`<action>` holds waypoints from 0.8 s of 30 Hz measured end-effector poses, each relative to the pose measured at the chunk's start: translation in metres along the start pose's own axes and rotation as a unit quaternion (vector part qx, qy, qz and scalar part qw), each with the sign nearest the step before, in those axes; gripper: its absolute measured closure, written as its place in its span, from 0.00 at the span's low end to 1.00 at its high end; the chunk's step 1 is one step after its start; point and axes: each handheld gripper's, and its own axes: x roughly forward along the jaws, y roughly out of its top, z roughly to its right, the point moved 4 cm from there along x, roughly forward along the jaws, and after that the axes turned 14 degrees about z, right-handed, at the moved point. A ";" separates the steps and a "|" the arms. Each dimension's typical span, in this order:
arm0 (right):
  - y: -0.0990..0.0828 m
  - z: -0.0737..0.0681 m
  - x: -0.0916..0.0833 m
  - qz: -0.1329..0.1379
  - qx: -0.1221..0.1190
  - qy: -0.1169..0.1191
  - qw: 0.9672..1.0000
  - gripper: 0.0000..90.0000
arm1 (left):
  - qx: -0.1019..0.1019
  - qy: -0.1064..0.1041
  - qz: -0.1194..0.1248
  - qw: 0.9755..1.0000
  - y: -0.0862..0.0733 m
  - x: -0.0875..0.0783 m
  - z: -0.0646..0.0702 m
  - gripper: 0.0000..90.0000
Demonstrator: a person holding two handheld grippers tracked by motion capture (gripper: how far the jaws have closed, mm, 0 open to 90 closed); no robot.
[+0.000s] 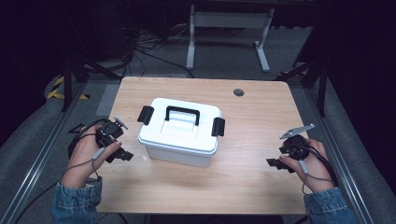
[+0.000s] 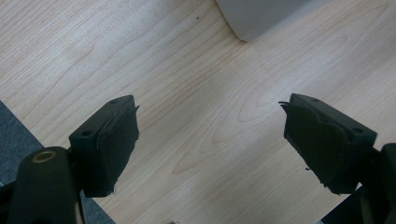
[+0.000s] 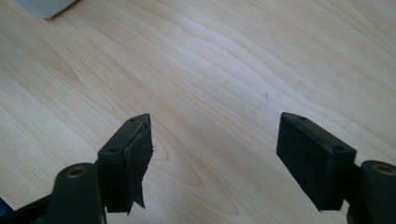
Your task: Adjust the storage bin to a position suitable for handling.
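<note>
Right gripper is hovering over the pale wood-grain worktop, jaws standing wide apart with only bare wood between them. A white box corner is showing at upper left.

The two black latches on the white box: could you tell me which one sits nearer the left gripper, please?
The latch on the box's left end, by the left gripper. The other latch is on the far end, toward the right gripper.
</note>
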 end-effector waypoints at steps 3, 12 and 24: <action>0.007 -0.005 0.001 0.006 -0.013 0.009 1.000 0.30 | 0.003 -0.003 -0.003 1.000 0.001 0.000 0.001 0.21; 0.024 -0.015 0.003 0.009 -0.034 0.026 0.999 0.30 | 0.014 -0.009 -0.006 1.000 0.002 0.001 0.002 0.21; 0.066 -0.036 -0.001 0.016 -0.080 0.053 0.995 0.30 | 0.014 -0.011 -0.004 1.000 0.000 0.000 0.004 0.20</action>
